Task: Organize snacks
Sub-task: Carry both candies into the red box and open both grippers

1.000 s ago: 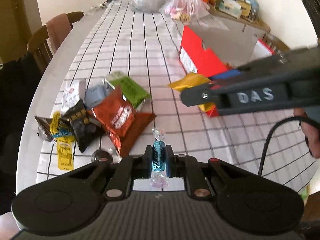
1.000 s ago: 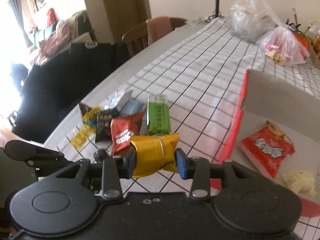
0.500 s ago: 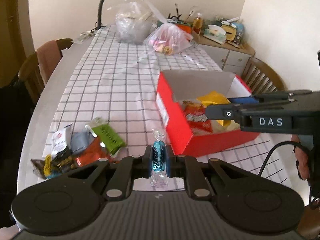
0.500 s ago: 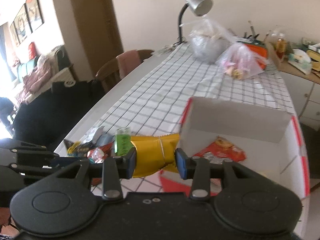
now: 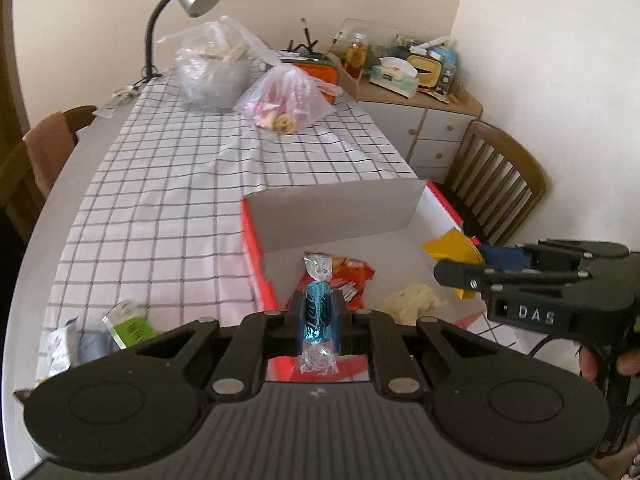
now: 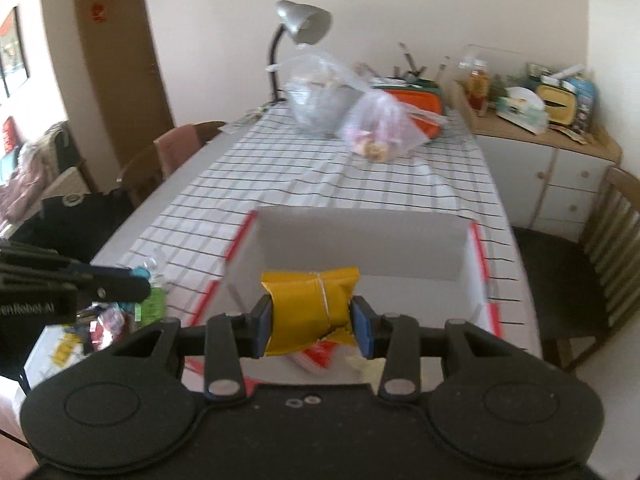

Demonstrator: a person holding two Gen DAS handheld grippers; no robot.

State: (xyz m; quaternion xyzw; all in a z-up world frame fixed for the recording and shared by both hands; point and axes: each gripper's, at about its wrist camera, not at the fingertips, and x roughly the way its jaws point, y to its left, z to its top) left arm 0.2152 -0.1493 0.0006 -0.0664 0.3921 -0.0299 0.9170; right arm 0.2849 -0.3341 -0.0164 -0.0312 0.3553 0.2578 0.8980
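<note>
Left wrist view: my left gripper (image 5: 318, 312) is clamped on a blue wrapped candy (image 5: 317, 311), long axis pointing ahead, over the near edge of the red box (image 5: 256, 256), with loose snacks (image 5: 128, 326) left on the table. Right wrist view: my right gripper (image 6: 313, 320) pinches a yellow packet (image 6: 310, 306) over the box's open interior, so I judge a drop comes next.

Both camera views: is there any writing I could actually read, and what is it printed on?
"DAS": raised letters on the side of the right gripper, seen from the left wrist.
Pale lettering on the left gripper, seen from the right wrist: too blurred to read.
Script on the blue candy: unreadable.
Print on the red snack packet and green packet: too small to read.
</note>
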